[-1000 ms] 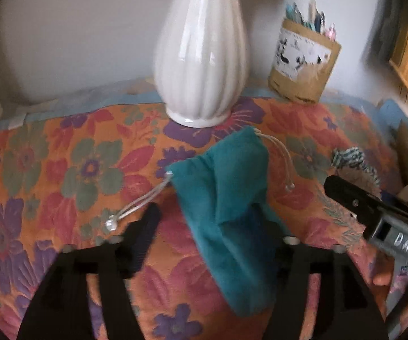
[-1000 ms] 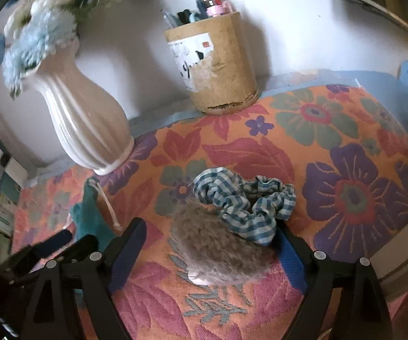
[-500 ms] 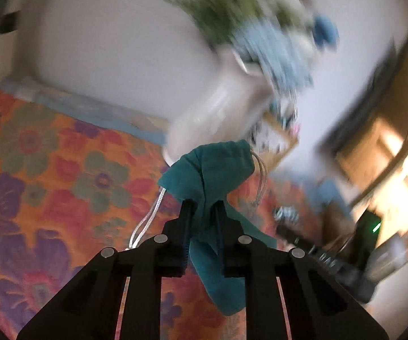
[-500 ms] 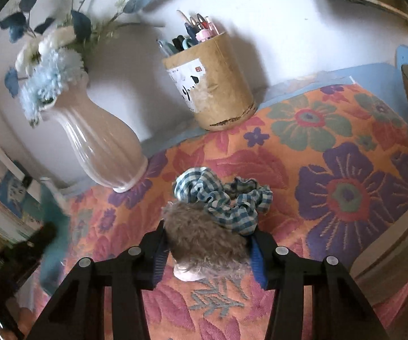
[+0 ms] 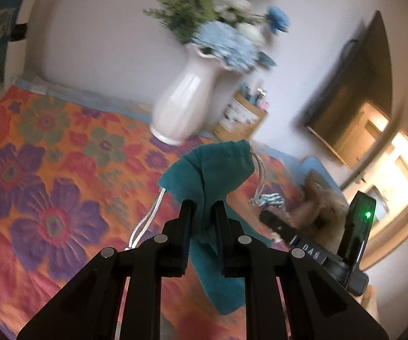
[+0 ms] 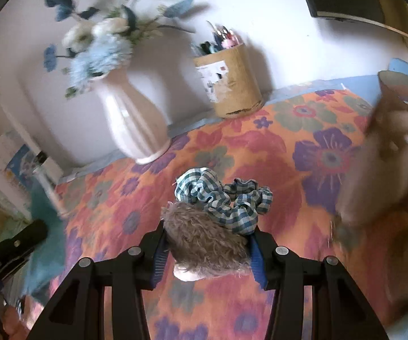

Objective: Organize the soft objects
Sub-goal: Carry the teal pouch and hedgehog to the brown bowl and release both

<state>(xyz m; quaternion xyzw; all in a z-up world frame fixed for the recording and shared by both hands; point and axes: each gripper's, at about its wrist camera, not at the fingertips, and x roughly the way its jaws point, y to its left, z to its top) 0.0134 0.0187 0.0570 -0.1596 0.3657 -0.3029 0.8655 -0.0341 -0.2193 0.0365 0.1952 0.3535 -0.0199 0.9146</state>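
A teal drawstring pouch (image 5: 215, 167) hangs from my left gripper (image 5: 202, 206), which is shut on its middle. The pouch is up off the floral cloth (image 5: 48, 187), its pale cords dangling. In the right wrist view my right gripper (image 6: 208, 232) is shut on a fuzzy brown soft piece (image 6: 204, 240). A blue-checked scrunchie (image 6: 221, 198) rests on the front of it, against the right pad. I cannot tell whether the pair is clear of the cloth. The left gripper (image 6: 28, 235) and the blurred pouch (image 6: 45, 226) show at that view's left edge.
A white vase (image 6: 130, 124) of blue and white flowers and a cardboard pen holder (image 6: 232, 85) stand against the back wall. A blurred brown basket (image 6: 396, 141) sits at the right. Books (image 6: 5, 170) lie at the far left. A dark screen (image 5: 354, 93) hangs on the wall.
My left gripper closed on the pouch and raised it off the cloth while turning. My right gripper closed on the fuzzy piece and scrunchie and carried them right, bringing the basket into view.
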